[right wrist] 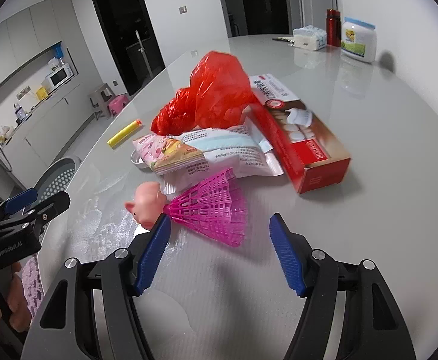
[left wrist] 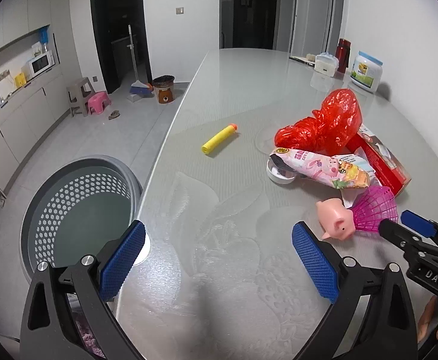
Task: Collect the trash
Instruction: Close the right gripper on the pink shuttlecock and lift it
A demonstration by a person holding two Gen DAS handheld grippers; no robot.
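Both hand-held grippers, left point(left wrist: 219, 265) and right point(right wrist: 219, 250), gape empty; pink shuttlecock point(right wrist: 216, 207) looks light, springy—pinch its skirt.

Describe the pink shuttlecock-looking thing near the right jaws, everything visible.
The pink shuttlecock toy has a magenta lattice skirt of what looks like thin plastic ribs, flaring away from a glossy, pale pink pig head that serves as its nose. It lies on its side on the grey table, pig snout pointing toward the table edge. The skirt's wide end sits against or just over the snack packet. It lies just ahead of the right gripper, whose open jaws do not grip it.
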